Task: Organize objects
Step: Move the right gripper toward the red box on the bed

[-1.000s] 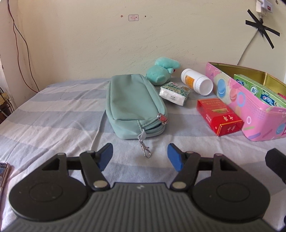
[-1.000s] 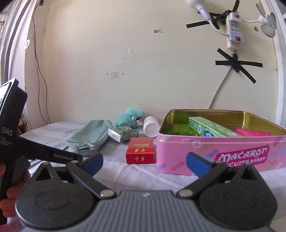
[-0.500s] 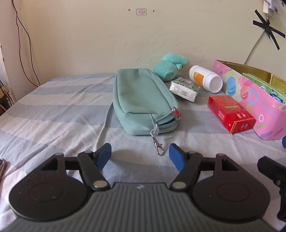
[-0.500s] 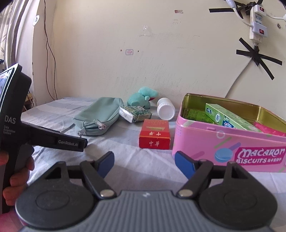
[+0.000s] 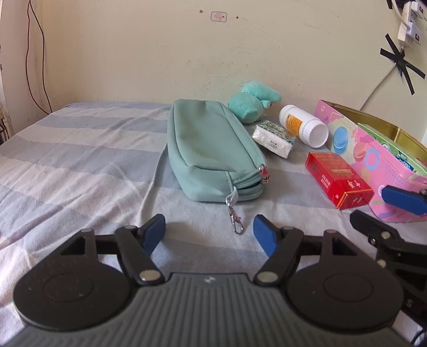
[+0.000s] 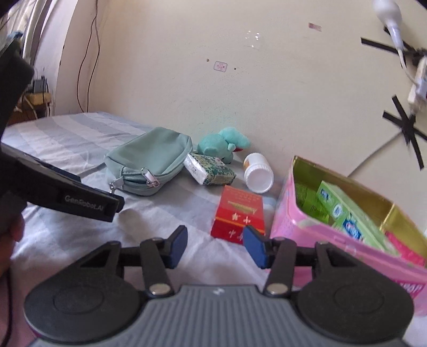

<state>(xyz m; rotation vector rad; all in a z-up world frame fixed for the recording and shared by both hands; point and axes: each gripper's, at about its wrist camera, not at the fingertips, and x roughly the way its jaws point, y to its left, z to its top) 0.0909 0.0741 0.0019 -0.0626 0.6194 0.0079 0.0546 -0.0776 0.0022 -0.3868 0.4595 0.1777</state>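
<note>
Wall: I see cream plaster, scuffed, daylit.
Sticker: small white label high up.
Cables: thin wires down the left corner.
Tape: black crosses holding a white cord.
Surface: blue-and-white striped sheet.

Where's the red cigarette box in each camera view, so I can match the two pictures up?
Left wrist view: the red cardboard cigarette box lies right of centre on the striped bedsheet, ahead and right of the open left gripper.
Right wrist view: the box sits near centre, just beyond the open right gripper.
Shared landmark: the pink biscuit tin, right beside the box in both.
</note>
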